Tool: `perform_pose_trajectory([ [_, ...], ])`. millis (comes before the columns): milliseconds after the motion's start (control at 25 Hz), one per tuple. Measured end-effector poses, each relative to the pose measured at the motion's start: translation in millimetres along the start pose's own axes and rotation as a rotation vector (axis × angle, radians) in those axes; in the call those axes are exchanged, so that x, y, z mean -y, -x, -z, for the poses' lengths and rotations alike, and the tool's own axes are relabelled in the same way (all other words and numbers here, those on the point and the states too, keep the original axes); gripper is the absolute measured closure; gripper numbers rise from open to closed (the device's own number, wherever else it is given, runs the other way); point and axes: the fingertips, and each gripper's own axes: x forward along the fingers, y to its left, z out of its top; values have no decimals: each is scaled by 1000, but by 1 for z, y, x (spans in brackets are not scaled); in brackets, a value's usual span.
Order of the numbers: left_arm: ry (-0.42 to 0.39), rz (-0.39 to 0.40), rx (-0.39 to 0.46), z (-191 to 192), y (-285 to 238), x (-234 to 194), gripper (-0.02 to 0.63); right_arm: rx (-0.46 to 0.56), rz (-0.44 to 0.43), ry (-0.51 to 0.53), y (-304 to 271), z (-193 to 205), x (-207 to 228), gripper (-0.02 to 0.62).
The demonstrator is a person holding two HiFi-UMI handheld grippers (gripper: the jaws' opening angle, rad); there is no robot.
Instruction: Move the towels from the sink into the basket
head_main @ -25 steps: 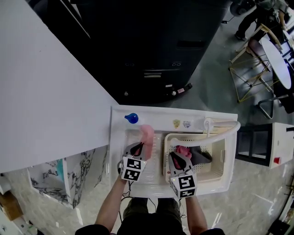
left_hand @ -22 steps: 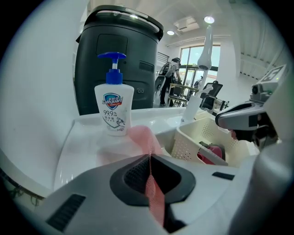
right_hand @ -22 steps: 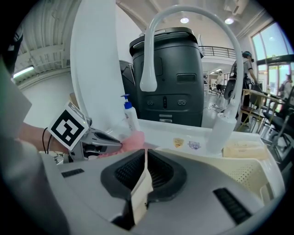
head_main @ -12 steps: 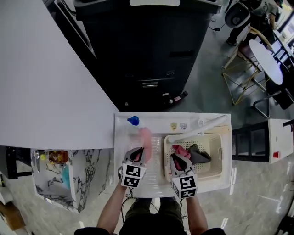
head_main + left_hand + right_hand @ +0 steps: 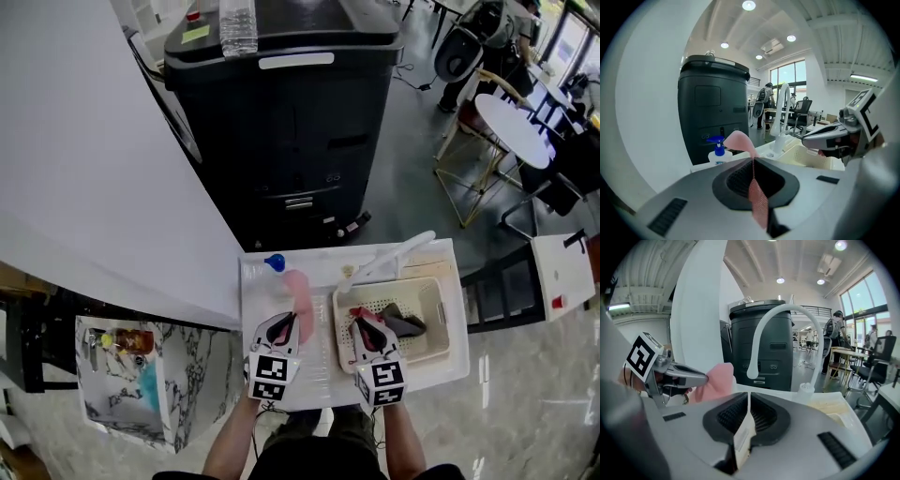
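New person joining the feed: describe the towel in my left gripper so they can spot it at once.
Find the white sink unit before the big black bin; the left gripper is at its left side, near the blue-pump bottle. Its jaws pinch the pink towel: pale pink and outside the cream basket, unlike the red towel and the dark grey towel inside.

Left tongs [image 5: 284, 319], right tongs [image 5: 362, 321], pink towel [image 5: 301, 291] raised

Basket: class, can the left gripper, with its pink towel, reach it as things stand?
Probably yes: the basket stands open-topped just beside the left gripper and its pink towel; only the right gripper, shut on a pale strip, hangs over its near corner.
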Motion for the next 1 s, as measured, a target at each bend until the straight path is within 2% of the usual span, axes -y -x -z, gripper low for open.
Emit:
perform_pose_trajectory([
  [360, -76, 25, 125, -54, 41, 11, 592, 89, 99, 1, 38, -26, 9, 554],
  [680, -127, 100, 218, -97, 48, 49, 592, 134, 204, -19, 76, -30, 42, 554],
  [1000, -137, 169, 238, -111, 36, 98, 592, 146, 274, -42, 116, -18, 80, 554],
])
